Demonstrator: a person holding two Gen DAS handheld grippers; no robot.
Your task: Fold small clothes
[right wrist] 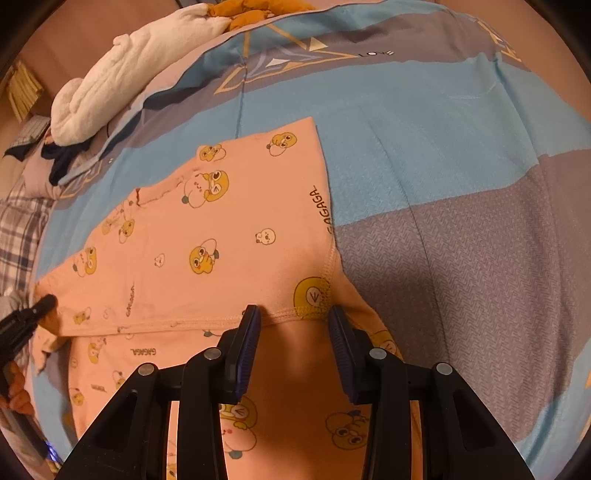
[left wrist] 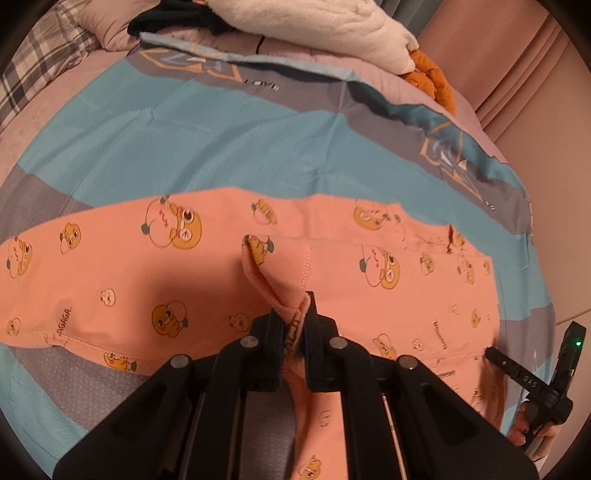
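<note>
A small pink garment (left wrist: 184,280) printed with yellow cartoon ducks lies spread on the blue and grey bedspread (left wrist: 184,129). My left gripper (left wrist: 295,314) is shut on a bunched fold of the pink cloth and lifts it slightly off the layer below. In the right wrist view the same garment (right wrist: 207,229) lies partly folded, an upper layer over a lower one. My right gripper (right wrist: 293,321) is open, its jaws straddling the hemmed edge near a corner, with cloth under them. The right gripper also shows in the left wrist view (left wrist: 517,369) at the garment's right edge.
A white fluffy blanket (left wrist: 332,26) and an orange plush item (left wrist: 432,74) lie at the far side of the bed, beside dark clothing (left wrist: 173,18). A plaid pillow (left wrist: 40,66) sits at the far left. A pink padded wall (left wrist: 517,66) stands at the right.
</note>
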